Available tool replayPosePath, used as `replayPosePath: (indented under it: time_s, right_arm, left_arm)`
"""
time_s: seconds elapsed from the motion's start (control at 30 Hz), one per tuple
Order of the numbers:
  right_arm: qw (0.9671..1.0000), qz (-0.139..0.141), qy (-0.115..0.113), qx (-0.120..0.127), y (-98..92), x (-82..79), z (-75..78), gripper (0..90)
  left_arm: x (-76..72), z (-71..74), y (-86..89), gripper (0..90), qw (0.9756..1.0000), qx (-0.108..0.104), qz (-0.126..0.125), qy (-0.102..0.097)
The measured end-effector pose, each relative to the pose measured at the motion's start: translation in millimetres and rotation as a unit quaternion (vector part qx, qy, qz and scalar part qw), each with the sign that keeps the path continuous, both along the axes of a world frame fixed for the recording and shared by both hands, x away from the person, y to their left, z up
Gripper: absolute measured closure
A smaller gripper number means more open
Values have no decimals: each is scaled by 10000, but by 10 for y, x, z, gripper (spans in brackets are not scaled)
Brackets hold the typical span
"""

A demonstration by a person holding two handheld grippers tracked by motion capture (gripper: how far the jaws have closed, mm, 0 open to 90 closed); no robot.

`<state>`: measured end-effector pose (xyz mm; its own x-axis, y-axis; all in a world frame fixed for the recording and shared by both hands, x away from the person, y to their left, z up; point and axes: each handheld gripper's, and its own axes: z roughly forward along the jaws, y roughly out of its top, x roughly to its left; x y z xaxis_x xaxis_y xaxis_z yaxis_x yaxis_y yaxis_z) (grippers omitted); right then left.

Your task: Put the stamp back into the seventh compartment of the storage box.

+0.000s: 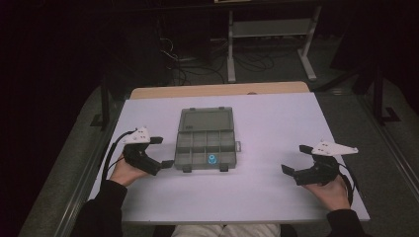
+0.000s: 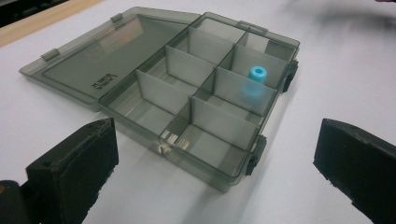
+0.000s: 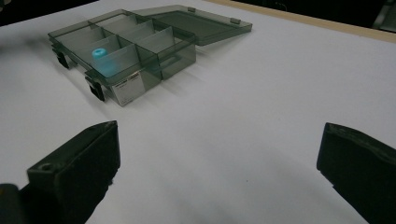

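A person seated at the near edge of a white bench (image 1: 276, 123) holds a pair of tongs in each hand, both resting low on the surface. The left tongs (image 1: 160, 152) lie just beside the near left corner of a smoky grey compartment box (image 1: 197, 148), jaws spread wide and grasping nothing; in the left gripper view the box sits directly ahead between the two black jaws. The right tongs (image 1: 295, 159) rest well apart from the box toward the right side of the bench, likewise released and empty. The box stands near the middle of the bench with its clear lid (image 1: 206, 120) folded flat away from the person. A small blue cylinder (image 1: 212, 159) sits in a compartment of the near row, toward the right. Beyond the bench, a pale frame (image 1: 269, 34) and loose cables (image 1: 197, 64) lie in the dark.
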<state>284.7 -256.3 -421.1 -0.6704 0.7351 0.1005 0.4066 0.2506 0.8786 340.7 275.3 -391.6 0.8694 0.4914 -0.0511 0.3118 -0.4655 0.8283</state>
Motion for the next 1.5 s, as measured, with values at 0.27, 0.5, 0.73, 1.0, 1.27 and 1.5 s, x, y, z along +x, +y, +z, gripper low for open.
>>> replayPosePath:
  time_s: [0.27,0.5,0.73,1.0,1.27,1.5]
  right_arm:
    - [10000,14,-14,-3,7,-3,2,0]
    - [10000,15,-16,3,9,-5,4,0]
    - [10000,12,-12,15,10,-11,6,0]
    - [10000,18,-4,11,15,-11,4,0]
    - [10000,19,-6,1,20,-13,6,0]
    - [10000,22,-23,5,17,-16,9,0]
  left_arm:
    - [-53,3,93,0,9999,-60,115,-111]
    - [-110,-19,246,0,9991,-141,332,-230]
    - [-190,-57,413,0,9978,-230,510,-349]
    - [-271,-81,632,0,9949,-398,794,-473]
    - [-315,-93,795,0,9907,-576,1088,-573]
    - [-372,-115,910,0,9872,-695,1304,-598]
